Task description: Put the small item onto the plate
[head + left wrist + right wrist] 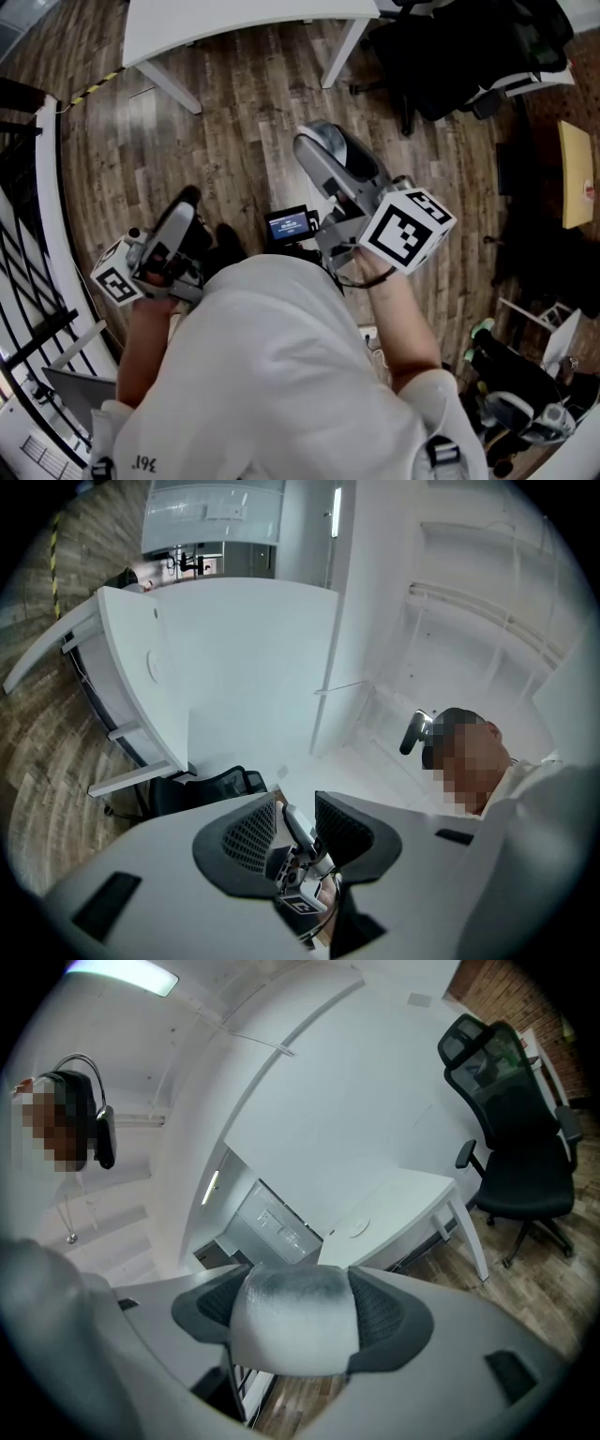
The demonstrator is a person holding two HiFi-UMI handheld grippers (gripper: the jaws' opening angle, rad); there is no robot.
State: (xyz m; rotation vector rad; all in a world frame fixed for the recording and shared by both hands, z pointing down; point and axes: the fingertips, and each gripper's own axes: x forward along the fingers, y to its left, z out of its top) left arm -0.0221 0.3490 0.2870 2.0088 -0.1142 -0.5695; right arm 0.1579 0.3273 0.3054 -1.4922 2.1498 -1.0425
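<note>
My right gripper is shut on a small whitish-grey item with a rough surface and a darker top, which fills the space between both pads. In the head view the right gripper is raised in front of the person's chest, with the pale rounded item at its tip. The left gripper is held lower at the left. In its own view the left gripper is open with nothing between the pads, and the right gripper's marker cube shows through the gap. No plate is in view.
A white table stands ahead on the wooden floor, also seen as the table and the table in the gripper views. A black office chair is at the right. A white railing runs along the left.
</note>
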